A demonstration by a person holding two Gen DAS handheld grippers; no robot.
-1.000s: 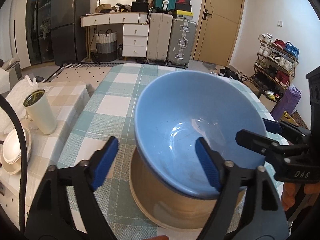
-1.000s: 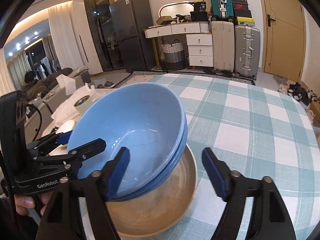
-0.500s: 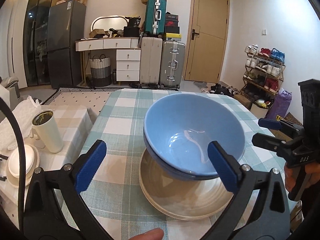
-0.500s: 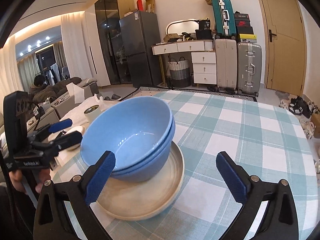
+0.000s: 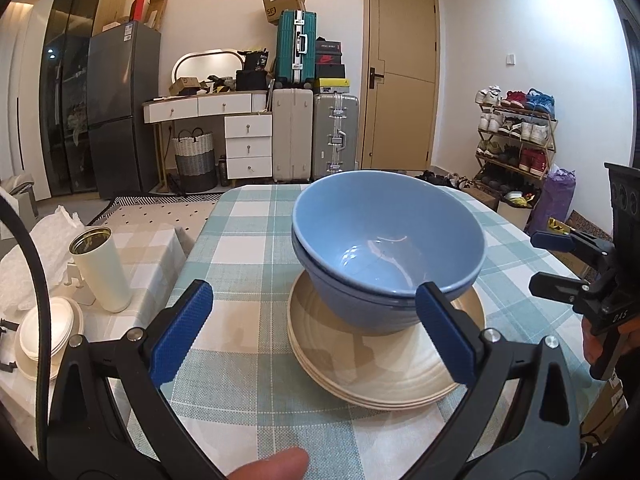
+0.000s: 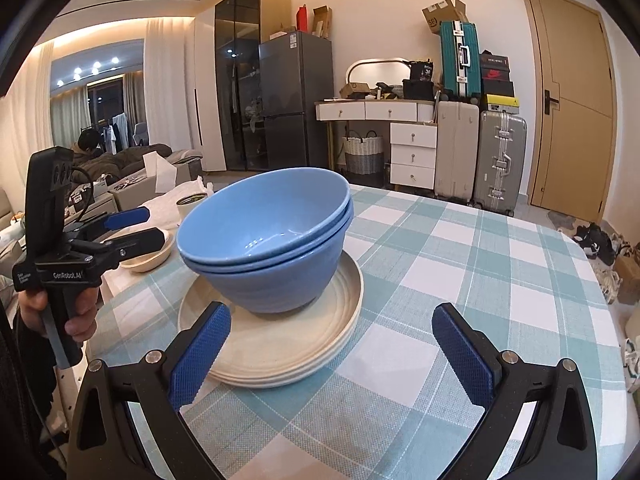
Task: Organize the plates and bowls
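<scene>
Left wrist view: left gripper [image 5: 314, 328] gapes empty, just opened; its near pad hides part of the nested blue bowls [image 5: 386, 240] on stacked plates [image 5: 384, 368]. Right gripper [image 6: 332, 352] likewise released, empty.

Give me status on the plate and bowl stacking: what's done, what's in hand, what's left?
Done: two blue bowls sit nested on the stack of cream plates on the checked table.
In hand: nothing. The left gripper and right gripper both stand open, clear of the stack; their jaws have just been opening.
Left: maybe the white dishes on the side table, if they belong to the job.
</scene>
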